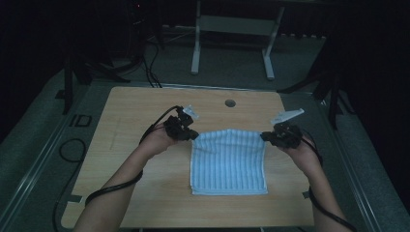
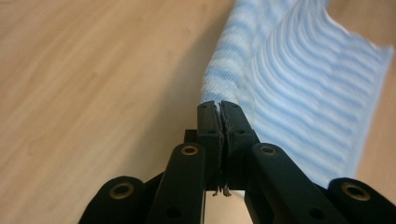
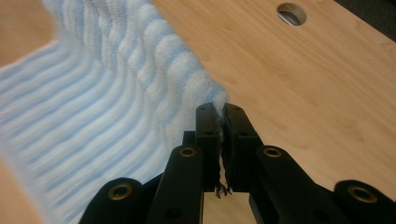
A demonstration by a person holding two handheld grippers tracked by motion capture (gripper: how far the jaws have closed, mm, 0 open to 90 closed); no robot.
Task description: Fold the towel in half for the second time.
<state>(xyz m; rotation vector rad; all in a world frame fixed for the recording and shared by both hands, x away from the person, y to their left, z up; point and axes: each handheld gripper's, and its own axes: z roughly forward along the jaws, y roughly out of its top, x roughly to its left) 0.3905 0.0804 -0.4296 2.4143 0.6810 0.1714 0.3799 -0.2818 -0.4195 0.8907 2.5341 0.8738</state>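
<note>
Clearly the left claw (image 2: 219, 109) is pressed together on the blue-and-white striped towel (image 2: 299, 93), pinching a corner of it right at the tips of the black jaws, with the cloth bunching just past them; in the high view this left claw (image 1: 191, 135) holds the towel's far left corner, and the hand behind it comes in from the near left side of the tabletop (image 1: 140, 111); the right claw (image 3: 219, 109) is likewise pressed together on the towel (image 3: 93, 121), a pinch of the fluffy edge caught between its jaws, and in the high view the right claw (image 1: 267, 137) grips the far right corner of the towel (image 1: 227, 162); between the two claws the far edge of the cloth is lifted off the wood and sags slightly in the middle, while the near part lies flat on the tabletop, squared up, a little right of the middle and close to the near edge; a black cable (image 1: 111, 188) trails from the left claw back along the forearm toward the near left corner; beyond the towel, near the far edge of the tabletop, sits a small round hole (image 1: 230, 103), which the right gripper view shows too (image 3: 291, 13); past the far edge a white table frame (image 1: 232, 29) stands on the dark floor.
</note>
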